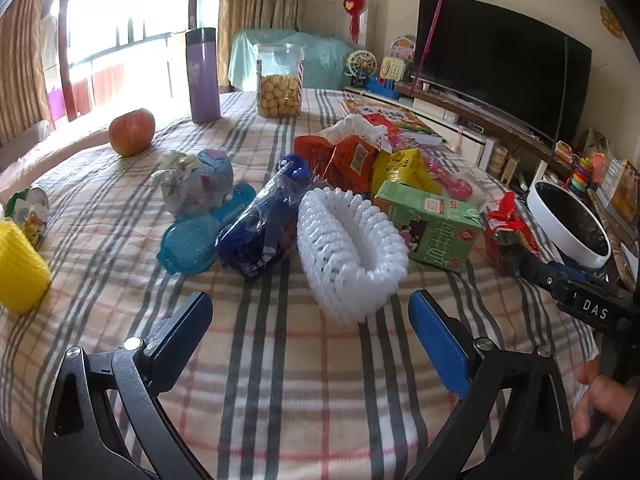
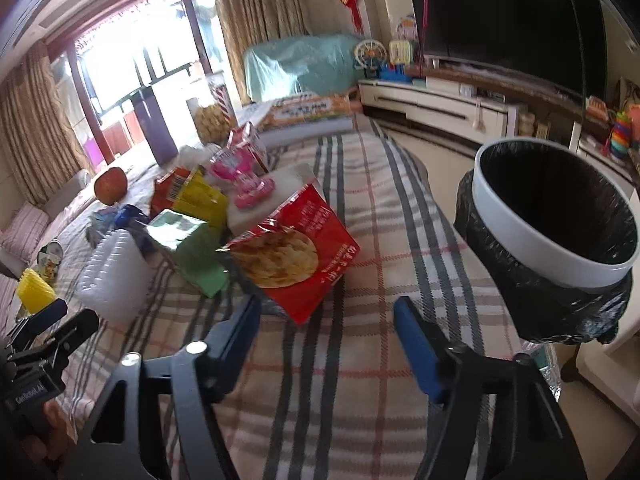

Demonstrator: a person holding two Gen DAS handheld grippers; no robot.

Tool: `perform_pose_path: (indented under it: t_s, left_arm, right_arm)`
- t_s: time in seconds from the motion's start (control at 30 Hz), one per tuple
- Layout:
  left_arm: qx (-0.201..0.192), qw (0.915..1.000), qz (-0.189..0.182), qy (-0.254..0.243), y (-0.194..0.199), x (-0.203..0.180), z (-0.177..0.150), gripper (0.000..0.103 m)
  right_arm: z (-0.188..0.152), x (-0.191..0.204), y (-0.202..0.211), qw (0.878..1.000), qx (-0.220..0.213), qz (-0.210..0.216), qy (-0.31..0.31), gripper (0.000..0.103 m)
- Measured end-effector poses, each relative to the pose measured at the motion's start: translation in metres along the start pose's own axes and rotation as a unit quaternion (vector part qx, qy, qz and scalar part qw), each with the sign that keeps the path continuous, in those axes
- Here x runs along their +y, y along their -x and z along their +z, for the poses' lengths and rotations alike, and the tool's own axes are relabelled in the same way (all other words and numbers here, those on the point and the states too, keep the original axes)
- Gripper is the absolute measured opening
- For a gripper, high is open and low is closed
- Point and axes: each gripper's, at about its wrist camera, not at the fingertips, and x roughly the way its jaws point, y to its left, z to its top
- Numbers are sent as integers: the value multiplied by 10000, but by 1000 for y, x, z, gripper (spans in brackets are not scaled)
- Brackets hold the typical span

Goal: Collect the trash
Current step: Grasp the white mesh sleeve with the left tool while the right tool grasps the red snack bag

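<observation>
Left wrist view shows the left gripper (image 1: 310,318) above a table covered with a plaid cloth (image 1: 280,360). Its two fingers stand wide apart and nothing is between them. Just ahead of them lies a white foam net sleeve (image 1: 348,248), and beside it a dark blue plastic wrapper (image 1: 260,232) and a green carton (image 1: 430,224). Behind these sits a heap of red and yellow snack bags (image 1: 360,160). An apple (image 1: 132,132), a purple bottle (image 1: 203,76) and a jar of biscuits (image 1: 279,80) stand farther back on the table.

From the right wrist view, the right gripper (image 2: 326,322) has its fingers partly apart, and they hold nothing. A red snack bag (image 2: 296,252) lies just in front of the left finger; whether the finger touches it cannot be told. The same bag appears in the left wrist view at the tip of the right gripper. A white bin with a black liner (image 2: 560,272) stands beside the table edge, to the right of this gripper.
</observation>
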Motion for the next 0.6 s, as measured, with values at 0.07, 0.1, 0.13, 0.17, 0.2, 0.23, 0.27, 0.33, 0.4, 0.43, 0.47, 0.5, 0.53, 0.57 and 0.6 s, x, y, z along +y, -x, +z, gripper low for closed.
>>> perform_pose_path:
  t_s: [0.07,0.1,0.13,0.17,0.2,0.23,0.27,0.33,0.4,0.43,0.47,0.5,0.53,0.57,0.6]
  left_arm:
    - [59,10000,-19,-25,-6,-3,3,96]
    - [92,9999,-33,-30,-8,-3,4,93]
    - [140,9999,-61,-26,-11,-4,5,90]
    - [174,9998,-87,-20,-14,-5,6,88]
    - [200,9998,-98,-16,-16,-6,6,84]
    - [219,9997,-100,-16,-18,-6,7,79]
    - [234,9997,-112,-18,-19,-7,7,75]
    - [294,9994,-206,-16,-22,-8,7,46]
    - [370,9988,-326,-4,-24,-9,7,28]
    - [371,9987,-355,-18,-23,-10,7,24]
    - [355,9987,-366,-39,-21,-11,7,23]
    - [335,9987,-387,-66,-19,-13,6,22]
    - [313,9985,-433,-90,-15,-15,5,21]
    - [283,9984,-481,-104,-12,-16,5,21]
    - [236,9981,-552,-141,-7,-19,4,21]
  right_arm:
    - [2,-2,-5,10000,51,8,-33,58]
    - [2,-2,-7,10000,58,13,-36,55]
    - [3,-2,-9,10000,69,25,-39,54]
    - [4,-2,-10,10000,80,31,-39,51]
    - [5,-2,-11,9999,84,35,-47,46]
    - [6,-2,-12,9999,87,48,-51,41]
    - [7,-1,-14,9999,99,75,-52,26]
    - [8,-2,-15,9998,108,139,-73,8]
    - [9,-2,-12,9998,19,186,-82,6]
    - [10,-2,-11,9998,-23,204,-86,5]
    - [10,-3,-8,9997,-77,226,-91,4]
    - [10,-3,-5,9996,-115,247,-97,3]
    - [9,-4,-2,9995,-147,262,-108,3]
    - [9,-4,2,9994,-184,274,-116,3]
    - [9,-5,5,9993,-211,280,-121,3]
